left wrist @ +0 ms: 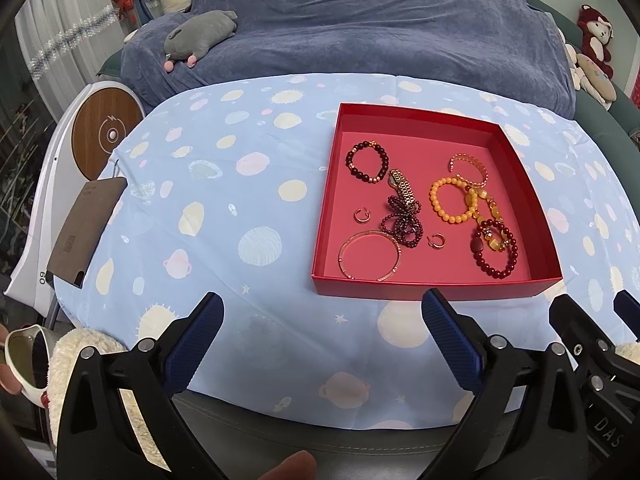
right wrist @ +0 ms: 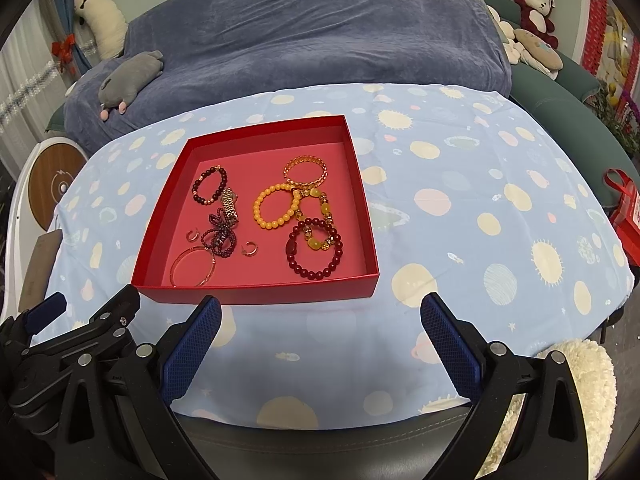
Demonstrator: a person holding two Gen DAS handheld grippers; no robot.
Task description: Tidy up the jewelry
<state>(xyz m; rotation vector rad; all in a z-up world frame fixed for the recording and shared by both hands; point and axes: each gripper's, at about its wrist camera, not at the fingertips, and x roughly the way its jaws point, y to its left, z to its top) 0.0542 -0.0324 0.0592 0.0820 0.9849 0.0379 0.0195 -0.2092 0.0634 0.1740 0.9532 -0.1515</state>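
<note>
A red open box (left wrist: 436, 286) (right wrist: 256, 294) sits on the blue patterned tablecloth and holds all the jewelry: a dark bead bracelet (left wrist: 367, 161) (right wrist: 210, 185), a gold watch (left wrist: 402, 187) (right wrist: 229, 201), a purple bead strand (left wrist: 404, 222) (right wrist: 219, 237), an orange bead bracelet (left wrist: 452, 199) (right wrist: 277, 205), a gold cuff (left wrist: 469, 168) (right wrist: 305, 170), a red bead bracelet (left wrist: 496, 247) (right wrist: 315, 247), a thin bangle (left wrist: 369, 255) (right wrist: 193, 266) and two small hoop earrings (left wrist: 361, 215) (right wrist: 251, 249). My left gripper (left wrist: 322, 318) is open and empty, in front of the box's near left. My right gripper (right wrist: 320, 318) is open and empty, in front of its near right corner.
A brown card (left wrist: 86, 226) lies at the table's left edge beside a white device with a round wooden top (left wrist: 106, 134). A blue-covered sofa (left wrist: 360, 28) with plush toys stands behind the table. A red bag (right wrist: 626, 216) is at the far right.
</note>
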